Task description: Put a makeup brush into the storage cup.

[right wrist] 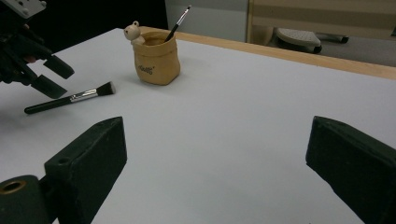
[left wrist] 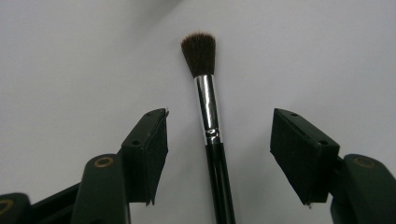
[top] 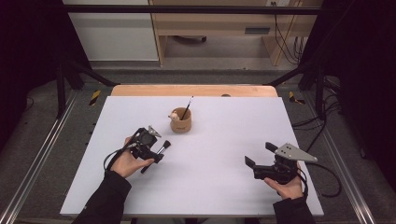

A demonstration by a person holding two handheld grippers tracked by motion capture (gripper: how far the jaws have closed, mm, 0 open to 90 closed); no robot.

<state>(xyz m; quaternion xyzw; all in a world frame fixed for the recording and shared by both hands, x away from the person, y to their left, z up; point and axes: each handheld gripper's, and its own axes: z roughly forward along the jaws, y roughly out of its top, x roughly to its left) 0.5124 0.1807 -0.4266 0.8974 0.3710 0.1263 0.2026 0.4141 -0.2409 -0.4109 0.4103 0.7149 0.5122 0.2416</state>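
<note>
The brush (left wrist: 208, 121) lies flat on the white table (top: 224, 186), left of the middle and just in front of the tan pot (top: 181, 120), its dark bristles toward the pot. The left gripper (left wrist: 218, 154) hangs over its black handle with the jaws apart on either side, neither pad touching it. The right gripper (right wrist: 215, 168) is held near the table's right front corner, well away from the brush, jaws wide open with nothing between them.
</note>
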